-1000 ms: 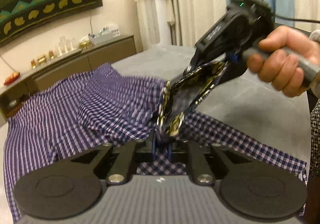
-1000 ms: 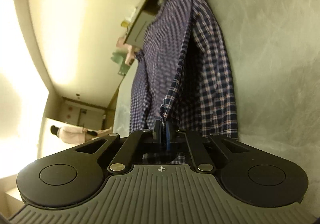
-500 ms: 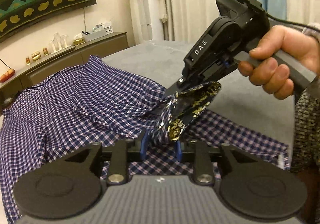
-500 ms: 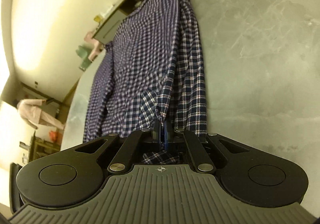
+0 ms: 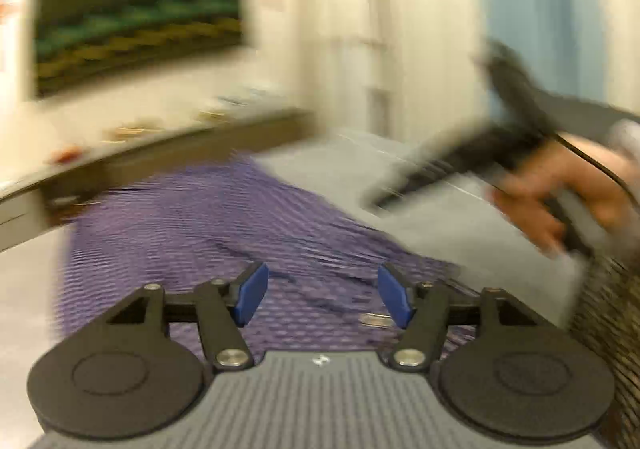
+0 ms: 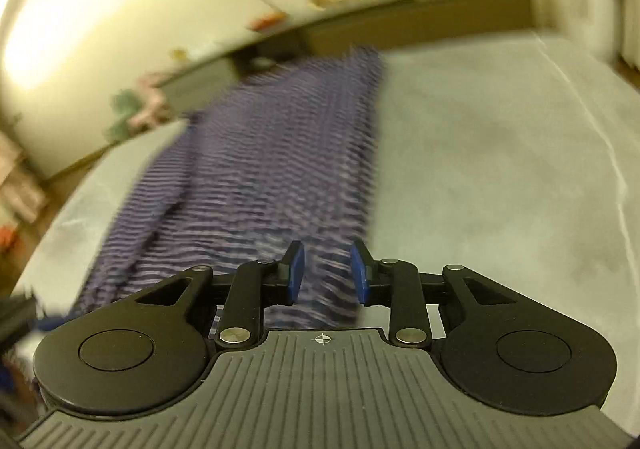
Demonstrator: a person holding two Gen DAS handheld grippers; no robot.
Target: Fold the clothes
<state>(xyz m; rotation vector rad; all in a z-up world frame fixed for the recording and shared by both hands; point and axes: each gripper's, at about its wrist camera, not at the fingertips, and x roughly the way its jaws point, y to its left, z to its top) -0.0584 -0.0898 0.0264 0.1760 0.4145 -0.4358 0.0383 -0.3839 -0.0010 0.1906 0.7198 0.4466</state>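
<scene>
A purple and white checked shirt [image 5: 224,233] lies spread on the grey bed, blurred by motion in both views. My left gripper [image 5: 322,295] hovers just above its near part, open, with nothing between the blue pads [image 5: 251,293]. In the right wrist view the shirt [image 6: 264,169] runs as a long strip away from me, and my right gripper [image 6: 326,273] is open over its near end, holding nothing. The right gripper's black body [image 5: 516,117], held by a hand [image 5: 560,189], shows at the right of the left wrist view.
The grey bed surface [image 6: 500,169] stretches wide to the right of the shirt. A low cabinet [image 5: 168,153] with small ornaments runs along the far wall under a dark framed picture [image 5: 136,17]. Curtains [image 5: 520,9] hang at the back right.
Both grippers have let go of the shirt's collar and opened. The collar has dropped and the shirt now lies flat. Both cameras swung quickly, blurring the views.
</scene>
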